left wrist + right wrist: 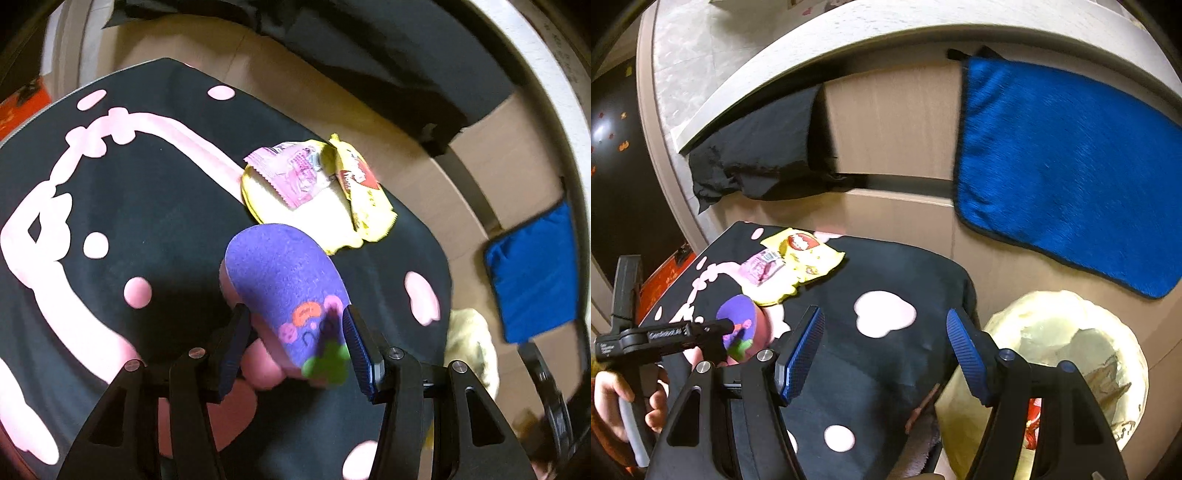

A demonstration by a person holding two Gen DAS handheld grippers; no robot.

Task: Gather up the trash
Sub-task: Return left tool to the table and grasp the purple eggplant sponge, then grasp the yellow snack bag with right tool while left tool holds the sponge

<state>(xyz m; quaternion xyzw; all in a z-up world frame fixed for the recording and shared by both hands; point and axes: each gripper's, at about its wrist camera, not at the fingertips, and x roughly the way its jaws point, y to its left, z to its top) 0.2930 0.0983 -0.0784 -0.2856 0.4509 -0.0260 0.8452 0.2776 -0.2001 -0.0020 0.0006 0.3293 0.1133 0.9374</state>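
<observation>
My left gripper (295, 343) is shut on a purple and pink sponge (284, 280), held just above a black cloth with pink shapes (147, 221). Beyond it lie a pink wrapper (295, 173) and a yellow wrapper (365, 199) on the cloth. In the right wrist view the sponge (738, 317), pink wrapper (761, 267) and yellow wrapper (805, 254) lie at the left. My right gripper (884, 354) is open and empty over the cloth (871, 362). A bin lined with a pale bag (1060, 369) stands at lower right, with trash inside.
A blue towel (1063, 192) and a black cloth (761, 158) hang on the beige cabinet front (894, 122). The blue towel (532, 273) and bin bag (469, 343) also show right in the left wrist view. An orange box (665, 277) is at left.
</observation>
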